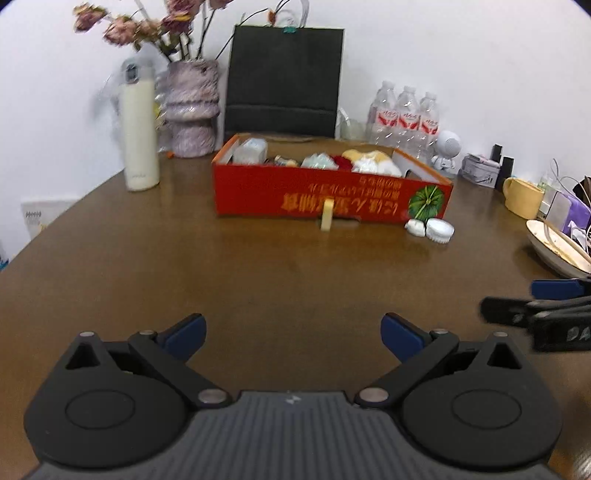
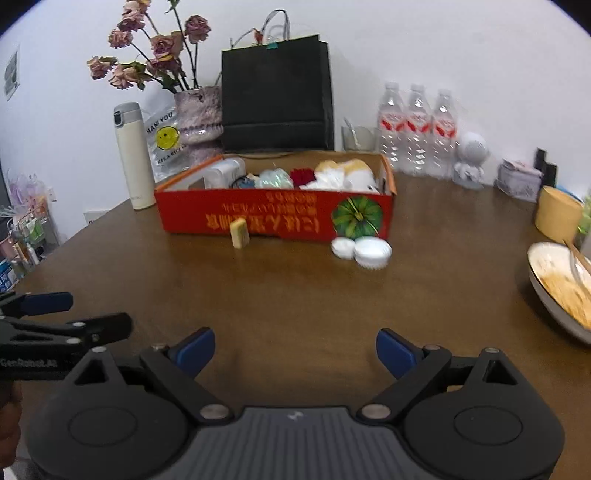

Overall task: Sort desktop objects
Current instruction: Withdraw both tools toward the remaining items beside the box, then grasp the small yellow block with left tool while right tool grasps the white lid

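Both tongs — left tongs [image 1: 291, 332], right tongs [image 2: 295, 349] — are held apart and empty, aimed at the mahjong tile [image 2: 239, 233] left outside the red box [image 2: 258, 218].

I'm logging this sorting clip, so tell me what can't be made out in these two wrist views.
- Red box: the things lying low inside are hidden by its front wall in both views.
- Bowl: cut off by the right edge in both views.
- Print on the box front: upside down and blurred, unreadable.
- Small yellow block: too small and blurred to identify.
- Dried flowers: motion-blurred in the left wrist view.
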